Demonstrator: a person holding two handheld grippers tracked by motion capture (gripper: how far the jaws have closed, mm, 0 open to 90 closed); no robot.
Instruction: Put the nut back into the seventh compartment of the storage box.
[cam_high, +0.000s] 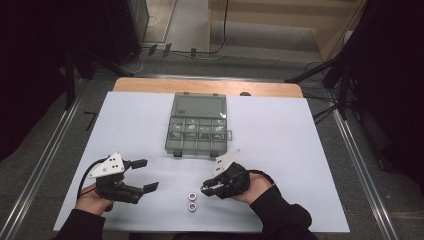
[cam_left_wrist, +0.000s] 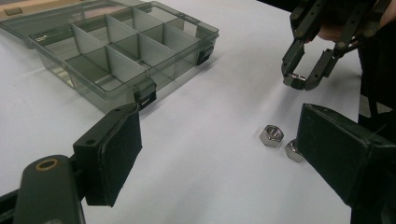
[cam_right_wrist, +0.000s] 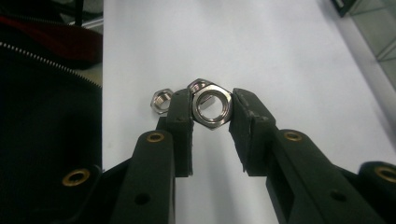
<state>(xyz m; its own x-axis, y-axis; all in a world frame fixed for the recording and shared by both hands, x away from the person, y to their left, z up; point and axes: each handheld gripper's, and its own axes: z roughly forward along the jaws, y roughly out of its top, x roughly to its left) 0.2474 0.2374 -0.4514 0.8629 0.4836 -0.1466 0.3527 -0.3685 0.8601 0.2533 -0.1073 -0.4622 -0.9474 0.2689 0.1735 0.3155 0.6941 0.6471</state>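
Note:
My right gripper (cam_right_wrist: 212, 103) is shut on a silver hex nut (cam_right_wrist: 213, 110), held a little above the white table. Two more hex nuts (cam_right_wrist: 161, 100) lie on the table just behind it. In the high view those two nuts (cam_high: 191, 201) sit near the front edge, with the right gripper (cam_high: 207, 189) just to their right. My left gripper (cam_high: 146, 174) stands open to their left with nothing between its jaws. The left gripper view has the two loose nuts (cam_left_wrist: 272, 135) beside its own right jaw, and the right gripper (cam_left_wrist: 299, 80) farther off with the nut pinched.
A grey see-through organizer box (cam_high: 167, 136) with its lid open lies mid-table beyond both grippers, and some far compartments hold small parts. Its front latches (cam_left_wrist: 145, 93) face me. The white sheet (cam_high: 280, 150) covers a wooden table, with dark stands at both sides.

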